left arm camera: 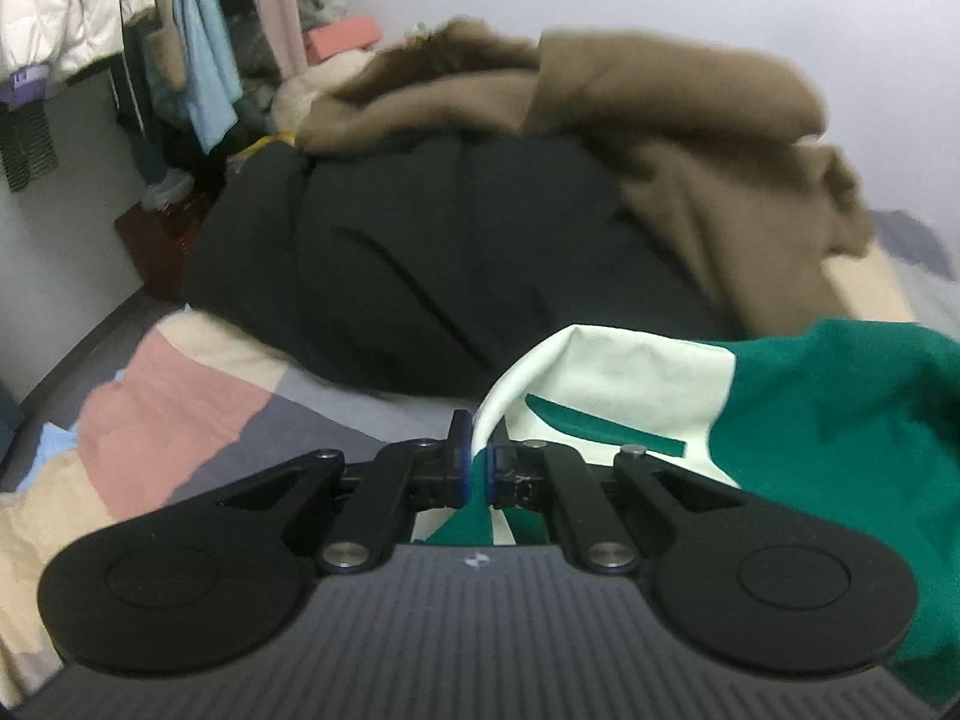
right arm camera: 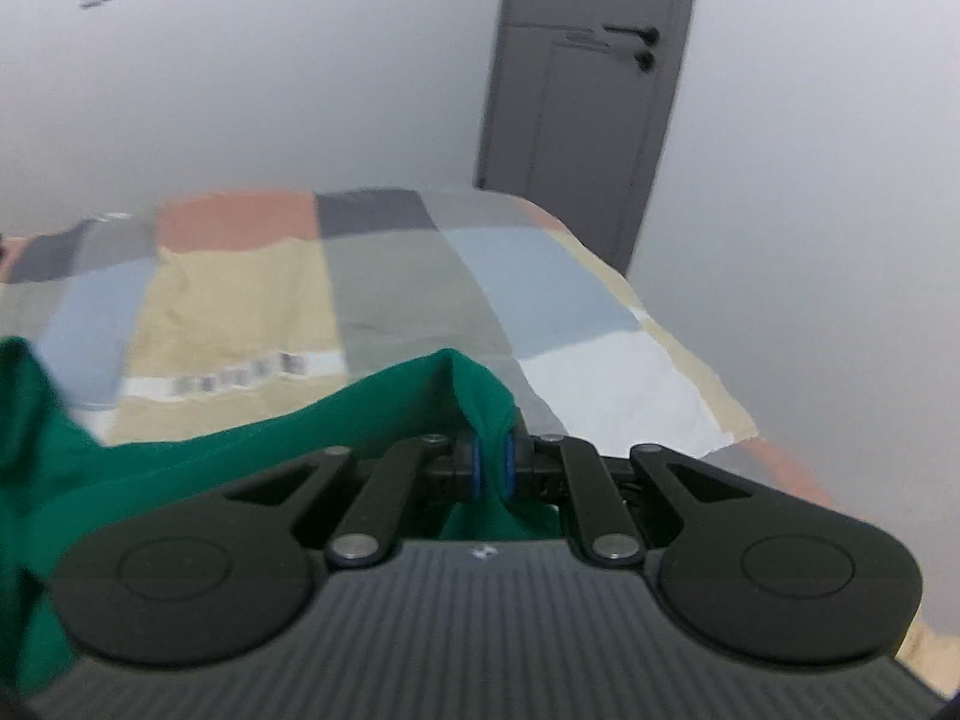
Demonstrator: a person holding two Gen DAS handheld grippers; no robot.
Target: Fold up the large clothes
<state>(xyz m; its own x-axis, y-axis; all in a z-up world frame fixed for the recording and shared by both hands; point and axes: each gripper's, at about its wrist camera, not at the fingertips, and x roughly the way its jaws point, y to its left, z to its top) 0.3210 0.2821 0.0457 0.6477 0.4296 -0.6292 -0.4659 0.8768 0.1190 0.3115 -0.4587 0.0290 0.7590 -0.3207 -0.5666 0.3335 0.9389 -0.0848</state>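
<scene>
1. The folding looks barely begun, by my judgement: the green and cream garment is held up off the bed, gripped at two places, and no neat fold shows in it.
2. The left tongs are clamped on an edge where cream cloth meets green; the right tongs are pinched on a bunched peak of plain green cloth.
3. What seems left is laying the garment flat on the patchwork bed cover and making each fold.
4. The garment is mostly deep green, with a pale cream panel bearing a slanted green stripe; it hangs slack and creased between the two grips.
5. On the far part of the bed, a black coat and a brown coat lie in loose heaps, apparently unfolded as well.
</scene>
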